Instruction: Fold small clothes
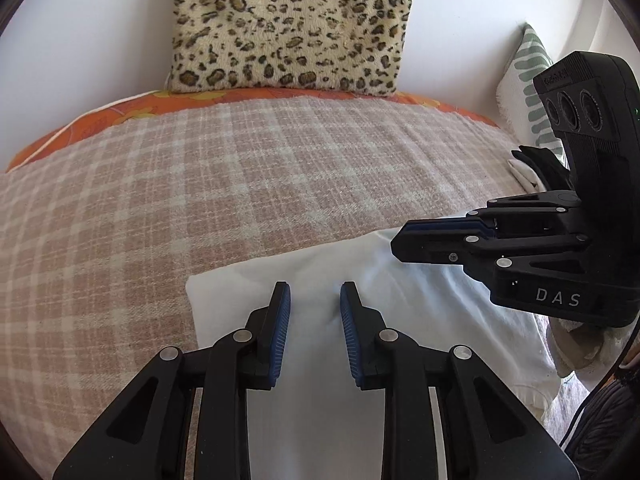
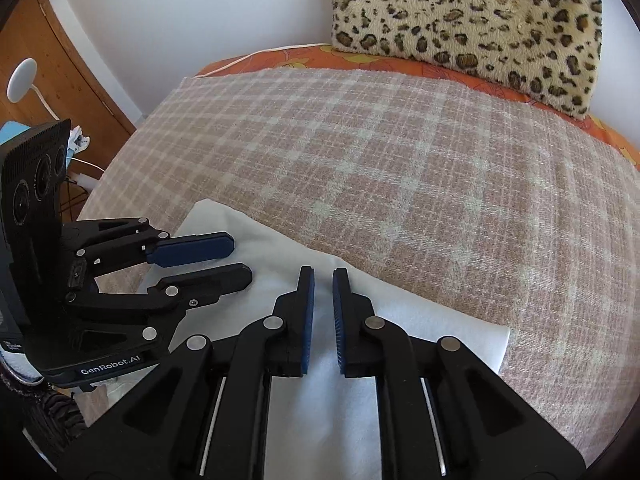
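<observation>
The left gripper (image 1: 315,292) hovers over the white cloth (image 1: 320,400), jaws a little apart, nothing between them. The right gripper (image 2: 323,276) beside it has jaws nearly together, empty, cloth flat on the bed (image 2: 400,160) beneath both.

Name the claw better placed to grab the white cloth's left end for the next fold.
Left. The left claw hovers over that end of the white cloth; the right claw sits farther right.

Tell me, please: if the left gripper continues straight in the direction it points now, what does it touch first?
Most likely the white cloth lying on the checked blanket. The left gripper points down at it, jaws apart with nothing between them. Depth is hard to judge.
</observation>
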`<state>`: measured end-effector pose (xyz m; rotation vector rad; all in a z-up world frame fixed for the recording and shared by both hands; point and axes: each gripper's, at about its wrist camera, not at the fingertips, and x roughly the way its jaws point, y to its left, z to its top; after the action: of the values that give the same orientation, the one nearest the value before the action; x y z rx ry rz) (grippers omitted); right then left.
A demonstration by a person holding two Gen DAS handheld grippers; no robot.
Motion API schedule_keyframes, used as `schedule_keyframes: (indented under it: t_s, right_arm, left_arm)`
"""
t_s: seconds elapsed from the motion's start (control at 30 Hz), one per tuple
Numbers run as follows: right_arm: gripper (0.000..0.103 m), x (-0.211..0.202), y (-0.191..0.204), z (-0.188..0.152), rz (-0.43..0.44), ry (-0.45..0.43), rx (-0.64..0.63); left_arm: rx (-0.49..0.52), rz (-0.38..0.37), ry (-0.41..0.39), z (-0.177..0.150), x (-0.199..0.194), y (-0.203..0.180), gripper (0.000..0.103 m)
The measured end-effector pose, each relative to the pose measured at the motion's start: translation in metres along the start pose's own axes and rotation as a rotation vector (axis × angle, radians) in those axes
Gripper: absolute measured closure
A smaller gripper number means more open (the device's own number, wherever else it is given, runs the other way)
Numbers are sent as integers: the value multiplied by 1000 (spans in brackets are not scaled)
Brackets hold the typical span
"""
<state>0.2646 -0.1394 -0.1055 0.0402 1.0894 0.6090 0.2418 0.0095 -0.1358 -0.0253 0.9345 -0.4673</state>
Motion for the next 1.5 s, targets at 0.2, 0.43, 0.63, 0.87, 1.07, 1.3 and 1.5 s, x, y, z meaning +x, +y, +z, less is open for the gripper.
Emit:
schedule_keyframes:
  t_s: [0.2,0.43,0.63,0.87,1.07,1.3,1.5]
  right_arm:
    - [90,-48,14,-38,85,-31,11]
    - [90,-68,28,-106,114,-12,13]
    - [90,-53,39,-135,-25,89,-98]
    - [88,-86,59,-142,24,-11,-194]
    - [74,-56,96,-143,-35,9,-336]
    - [74,-30,98,-139,-66,44,-364]
    - [93,-26,93,-138,-94,43,-371]
  left_arm:
    - [60,-88,-50,-23,-46,-29,79]
    - [181,-79,-22,-71,-68,-62,79]
    - [219,-52,91,-95,-49,-56,79]
    - [165,-78,9,-97,-84,-53,79]
    - [44,-96,-74,-89,-102,-36,79]
    - [-26,-69,-99,-92,-110,-9,79]
    - [-61,-72,-83,-97,-107,3,79]
